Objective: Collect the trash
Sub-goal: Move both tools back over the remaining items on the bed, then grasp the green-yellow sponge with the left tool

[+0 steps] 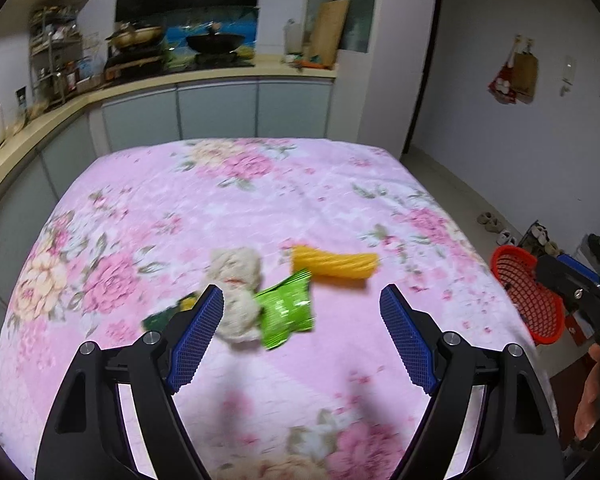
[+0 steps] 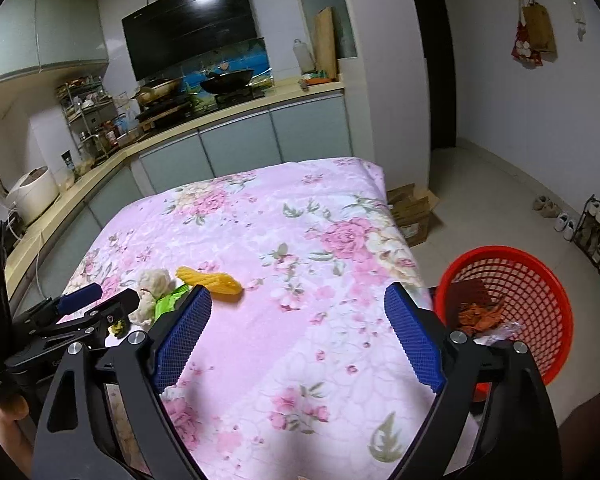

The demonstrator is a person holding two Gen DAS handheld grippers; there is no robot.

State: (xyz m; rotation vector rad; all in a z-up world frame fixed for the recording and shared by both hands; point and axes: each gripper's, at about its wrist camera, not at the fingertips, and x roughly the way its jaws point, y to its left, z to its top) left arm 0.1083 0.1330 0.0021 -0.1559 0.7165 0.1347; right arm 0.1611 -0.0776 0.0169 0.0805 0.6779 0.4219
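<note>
Trash lies on a table under a pink floral cloth (image 1: 240, 208): a crumpled whitish tissue wad (image 1: 238, 280), a bright green snack packet (image 1: 286, 308), a dark green wrapper (image 1: 168, 314) and a yellow ridged wrapper (image 1: 334, 266). My left gripper (image 1: 302, 312) is open and empty, just short of the tissue and green packet. My right gripper (image 2: 298, 308) is open and empty over the cloth's right part. A red mesh basket (image 2: 540, 280) holding some trash stands off the table's right edge; it also shows in the left wrist view (image 1: 528, 300). The yellow wrapper (image 2: 212, 280) and tissue (image 2: 152, 288) show at the right view's left.
A kitchen counter (image 2: 220, 116) with a stove and pans runs behind and along the left of the table. A cardboard box (image 2: 412, 212) sits on the floor by the table's far right corner. Shoes and a rack (image 2: 596, 232) stand by the right wall.
</note>
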